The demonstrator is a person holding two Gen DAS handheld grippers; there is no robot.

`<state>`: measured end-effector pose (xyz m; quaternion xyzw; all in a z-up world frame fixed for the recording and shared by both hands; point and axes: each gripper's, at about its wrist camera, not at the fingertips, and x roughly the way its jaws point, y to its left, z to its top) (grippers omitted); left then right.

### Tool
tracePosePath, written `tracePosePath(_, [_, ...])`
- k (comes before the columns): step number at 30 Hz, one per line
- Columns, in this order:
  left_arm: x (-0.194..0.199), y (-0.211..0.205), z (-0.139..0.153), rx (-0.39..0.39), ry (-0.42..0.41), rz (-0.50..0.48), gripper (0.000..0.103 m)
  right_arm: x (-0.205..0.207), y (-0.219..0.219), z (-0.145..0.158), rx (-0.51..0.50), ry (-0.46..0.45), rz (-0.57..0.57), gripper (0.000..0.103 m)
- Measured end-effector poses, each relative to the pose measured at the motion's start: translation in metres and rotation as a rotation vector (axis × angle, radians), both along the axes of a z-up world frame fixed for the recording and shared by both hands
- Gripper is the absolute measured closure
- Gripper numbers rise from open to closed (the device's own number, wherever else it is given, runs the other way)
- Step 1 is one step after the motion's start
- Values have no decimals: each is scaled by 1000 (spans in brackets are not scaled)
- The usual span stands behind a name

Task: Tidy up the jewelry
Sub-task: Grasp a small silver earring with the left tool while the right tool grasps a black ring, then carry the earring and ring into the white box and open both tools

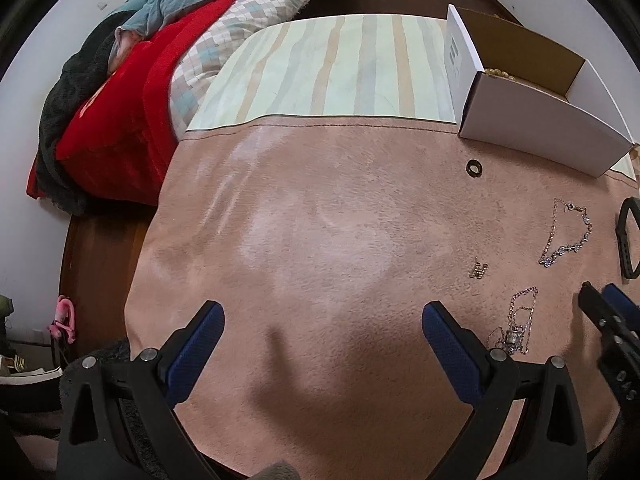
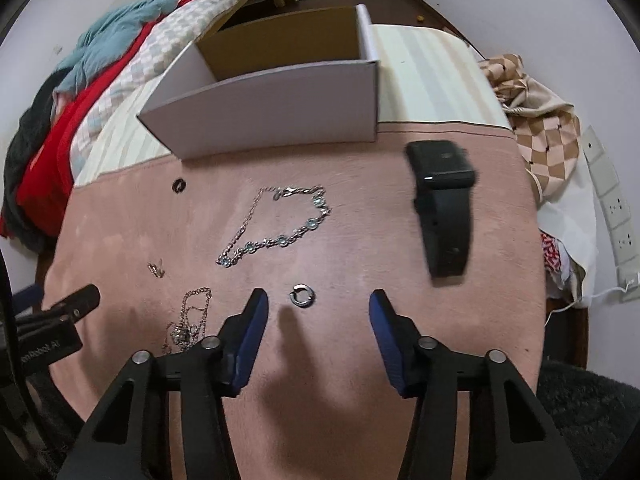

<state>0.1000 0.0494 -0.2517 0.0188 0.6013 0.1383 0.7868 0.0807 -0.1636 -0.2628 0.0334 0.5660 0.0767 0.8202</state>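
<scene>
Jewelry lies on a pink mat (image 2: 360, 240). A silver ring (image 2: 303, 295) lies just ahead of my open, empty right gripper (image 2: 318, 308). A gem bracelet (image 2: 280, 220), also in the left wrist view (image 1: 568, 236), lies beyond it. A black smartwatch (image 2: 442, 200), a dark ring (image 2: 179, 186), a small gold charm (image 2: 157, 269) and a tangled silver chain (image 2: 190, 318) lie around. My left gripper (image 1: 322, 324) is open and empty over bare mat (image 1: 320, 240), left of the chain (image 1: 516, 324) and charm (image 1: 479, 269). The white cardboard box (image 2: 280, 108) stands behind.
The box (image 1: 532, 120) holds gold beads (image 1: 498, 73). A striped cloth (image 1: 340, 64) covers the table's far part. A bed with red and teal bedding (image 1: 132, 80) is at the left. Checked fabric (image 2: 540, 120) and wall sockets (image 2: 616, 208) are at the right.
</scene>
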Motion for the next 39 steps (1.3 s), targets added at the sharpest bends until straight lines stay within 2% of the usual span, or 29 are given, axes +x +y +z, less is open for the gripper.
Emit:
tracePosePath(2, [2, -1, -2, -4, 3, -2, 2, 0, 5, -2, -29, -23, 14, 62])
tracePosePath(4, [3, -2, -3, -17, 5, -2, 2, -1, 9, -2, -51, -37, 29, 81])
tracePosePath(6, [5, -3, -3, -41, 0, -3, 2, -2, 12, -2, -56, -41, 47, 90])
tracePosePath(13, [17, -17, -5, -202, -16, -11, 3, -6, 1, 3, -37, -39, 9, 91])
tracePosePath(15, [20, -26, -6, -215, -25, -32, 10, -6, -3, 5, -41, -43, -4, 91])
tracePosePath(19, [26, -43, -12, -203, -16, -78, 41, -5, -11, 5, -51, -42, -19, 91])
tracePosePath(21, [27, -50, -16, -199, -9, -93, 51, -4, -14, 5, -52, -39, -25, 91])
tracePosePath(23, [27, -54, -18, -195, -7, -107, 73, -4, -16, 5, -56, -38, -30, 91])
tracePosePath(25, [29, -56, -21, -201, -2, -115, 79, -5, -19, 5, -58, -37, -34, 91])
tracePosePath(27, [28, -59, -21, -200, -15, -126, 90, -4, -19, 6, -58, -38, -35, 91])
tracePosePath(31, [24, -61, -20, -200, -29, -139, 97, -5, -20, 9, -59, -43, -41, 91])
tracePosePath(36, [25, -61, -16, -198, -44, -146, 97, -6, -20, 12, -55, -47, -43, 91])
tracePosePath(39, [22, -59, -3, -217, -60, -148, 97, -7, -21, 19, -43, -55, -47, 91])
